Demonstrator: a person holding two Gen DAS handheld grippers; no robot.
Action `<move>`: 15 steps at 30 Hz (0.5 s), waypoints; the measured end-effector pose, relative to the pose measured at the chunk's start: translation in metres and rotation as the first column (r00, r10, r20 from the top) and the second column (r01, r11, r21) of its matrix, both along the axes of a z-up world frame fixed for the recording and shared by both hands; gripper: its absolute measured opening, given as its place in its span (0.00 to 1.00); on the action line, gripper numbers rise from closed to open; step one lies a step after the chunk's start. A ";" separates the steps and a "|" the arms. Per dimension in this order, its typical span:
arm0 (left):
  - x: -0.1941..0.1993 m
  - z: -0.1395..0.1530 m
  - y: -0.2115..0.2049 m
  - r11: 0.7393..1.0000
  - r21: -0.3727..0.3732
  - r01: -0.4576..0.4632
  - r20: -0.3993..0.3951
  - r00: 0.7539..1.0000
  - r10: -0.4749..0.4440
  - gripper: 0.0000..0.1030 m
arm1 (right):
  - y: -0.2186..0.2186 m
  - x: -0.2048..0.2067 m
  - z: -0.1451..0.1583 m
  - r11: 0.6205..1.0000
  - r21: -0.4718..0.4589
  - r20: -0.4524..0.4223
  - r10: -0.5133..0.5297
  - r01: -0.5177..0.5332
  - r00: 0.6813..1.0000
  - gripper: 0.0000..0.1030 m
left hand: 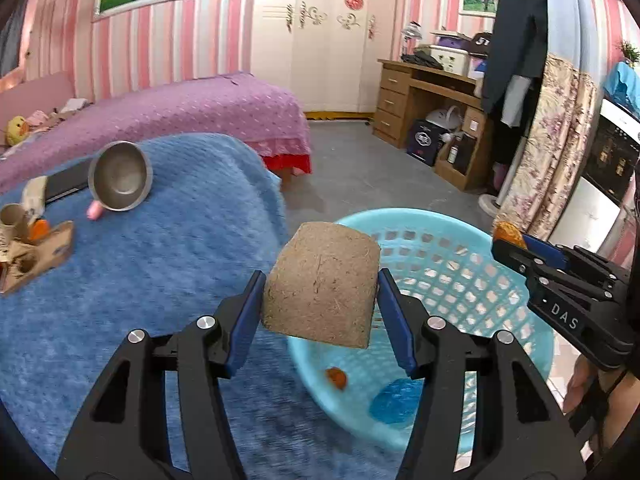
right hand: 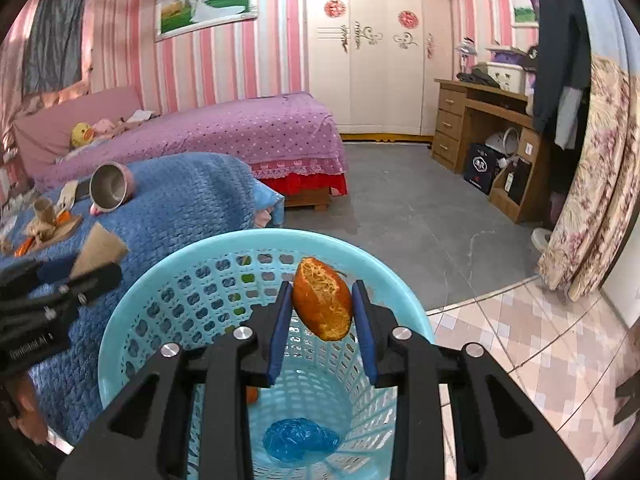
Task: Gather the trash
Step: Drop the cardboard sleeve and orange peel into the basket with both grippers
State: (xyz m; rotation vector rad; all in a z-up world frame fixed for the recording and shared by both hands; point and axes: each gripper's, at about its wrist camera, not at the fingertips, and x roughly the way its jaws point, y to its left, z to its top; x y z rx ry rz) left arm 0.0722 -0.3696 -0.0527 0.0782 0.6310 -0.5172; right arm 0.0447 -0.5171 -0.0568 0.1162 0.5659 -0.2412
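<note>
Between the blue pads of the left gripper (left hand: pixel 320 312) sits a brown cardboard piece (left hand: pixel 322 284), clenched, at the near rim of the basket (left hand: pixel 460 248). Right gripper (right hand: pixel 322 320) grasps an orange peel (right hand: pixel 322 300) above the basket. Better to bring each fully over the opening before releasing.

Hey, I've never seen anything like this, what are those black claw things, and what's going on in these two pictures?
They are hand-held grippers, one per hand, each carrying a camera looking along its fingers. The left camera shows the left gripper squeezing a brown fibre pulp cup near the rim of the light blue plastic basket. The right camera shows the right gripper holding an orange peel piece over that basket. A crumpled blue plastic bag lies inside. On the blue blanket sit a tipped metal bowl and cardboard scraps.
</note>
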 end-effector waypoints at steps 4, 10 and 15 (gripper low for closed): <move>0.007 -0.004 -0.015 1.000 0.008 0.022 -0.020 1.000 -0.022 0.54 | -0.009 -0.002 0.000 0.999 0.022 0.009 -0.035 0.035 0.999 0.30; 0.012 -0.006 -0.030 0.999 0.003 0.050 -0.044 0.998 -0.050 0.54 | -0.009 0.000 -0.003 0.999 0.023 -0.001 -0.046 0.046 0.999 0.30; 0.013 -0.010 -0.027 0.999 0.002 0.045 -0.044 0.998 -0.045 0.70 | -0.008 0.000 -0.003 0.998 0.023 -0.001 -0.051 0.051 0.999 0.30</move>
